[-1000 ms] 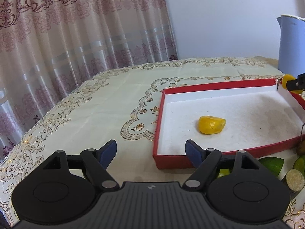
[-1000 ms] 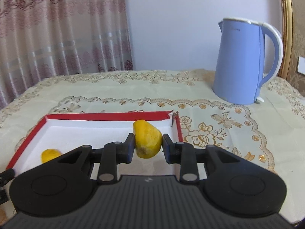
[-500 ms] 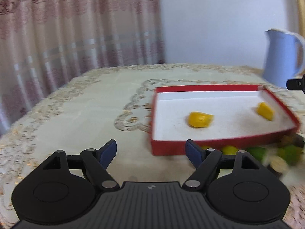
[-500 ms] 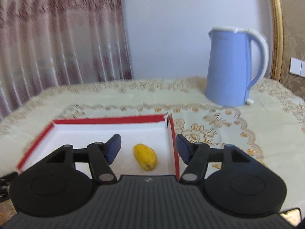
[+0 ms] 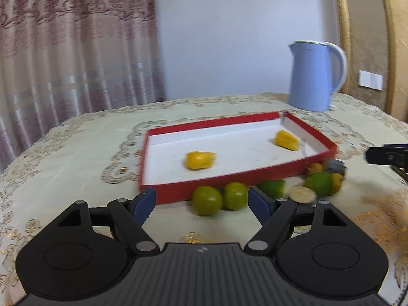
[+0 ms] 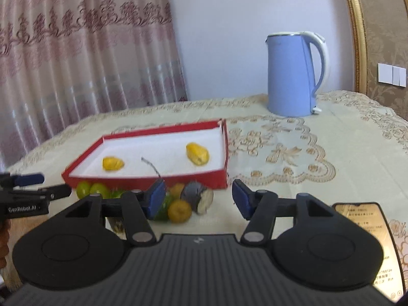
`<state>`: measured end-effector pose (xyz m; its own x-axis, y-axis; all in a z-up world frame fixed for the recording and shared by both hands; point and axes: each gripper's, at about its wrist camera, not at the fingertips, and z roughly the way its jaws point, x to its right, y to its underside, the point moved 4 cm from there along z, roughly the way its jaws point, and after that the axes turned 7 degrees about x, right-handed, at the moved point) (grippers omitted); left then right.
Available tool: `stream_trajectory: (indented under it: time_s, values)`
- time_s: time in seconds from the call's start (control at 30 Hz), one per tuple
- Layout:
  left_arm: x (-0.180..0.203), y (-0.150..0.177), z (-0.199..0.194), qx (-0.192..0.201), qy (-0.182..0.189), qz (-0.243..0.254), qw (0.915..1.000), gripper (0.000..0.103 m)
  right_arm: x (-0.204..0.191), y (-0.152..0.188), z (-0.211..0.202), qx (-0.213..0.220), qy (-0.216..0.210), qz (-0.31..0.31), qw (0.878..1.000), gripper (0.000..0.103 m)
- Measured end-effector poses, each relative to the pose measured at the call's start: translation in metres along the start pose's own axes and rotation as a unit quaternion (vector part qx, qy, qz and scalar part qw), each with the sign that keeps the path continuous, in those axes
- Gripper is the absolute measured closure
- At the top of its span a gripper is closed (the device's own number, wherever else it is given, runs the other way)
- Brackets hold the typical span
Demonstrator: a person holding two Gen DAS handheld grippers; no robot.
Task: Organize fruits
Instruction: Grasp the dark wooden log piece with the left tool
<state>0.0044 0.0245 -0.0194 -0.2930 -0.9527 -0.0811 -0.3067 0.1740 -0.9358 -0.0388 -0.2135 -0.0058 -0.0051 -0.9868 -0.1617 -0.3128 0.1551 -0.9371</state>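
Observation:
A red tray with a white floor holds two yellow fruits, seen from the other side as. Green limes, a small orange fruit and a grey cut fruit lie on the cloth against the tray's near wall. My left gripper is open just short of the two limes, touching nothing. My right gripper is back from the tray, its jaws closing with nothing pressed between them; the cut fruit lies beyond the pads.
A blue kettle stands at the back of the table behind the tray. A phone lies on the cloth at the near right. A curtain hangs behind the table on the left. More limes and a cut slice lie toward the tray's right corner.
My right gripper let go of the yellow fruit, which now lies in the tray, and drew back. The left gripper swung right, bringing the limes in front of its open fingers.

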Motion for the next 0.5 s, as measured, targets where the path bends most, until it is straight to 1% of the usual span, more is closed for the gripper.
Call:
stream_trajectory:
  time_s: [0.07,0.17,0.23,0.33,0.4,0.43,0.5]
  values:
    - [0.012,0.001,-0.001,-0.003,0.023,0.005,0.9997,0.024,0.001,0.001,-0.001,0.000,-0.002,0.004,1.000,0.046]
    - [0.034,0.001,0.001,-0.009,0.052,0.012,0.9985,0.024,0.002,0.000,-0.005,0.007,0.010,0.002,1.000,0.045]
    - [0.049,0.002,0.002,-0.010,0.064,0.020,0.9977,0.024,0.004,-0.001,-0.007,0.012,0.017,0.000,1.000,0.036]
    - [0.066,0.005,0.008,-0.018,0.073,0.022,0.9969,0.024,0.007,-0.001,-0.010,0.019,0.024,-0.002,1.000,0.028]
    - [0.076,0.008,0.013,-0.029,0.074,0.022,0.9966,0.034,0.008,0.000,-0.012,0.020,0.026,-0.003,0.999,0.027]
    - [0.080,0.010,0.016,-0.033,0.072,0.023,0.9966,0.036,0.010,0.000,-0.012,0.019,0.027,-0.001,0.999,0.027]
    - [0.088,0.014,0.024,-0.044,0.058,0.032,0.9968,0.049,0.013,0.001,-0.012,0.018,0.029,0.004,0.999,0.027]
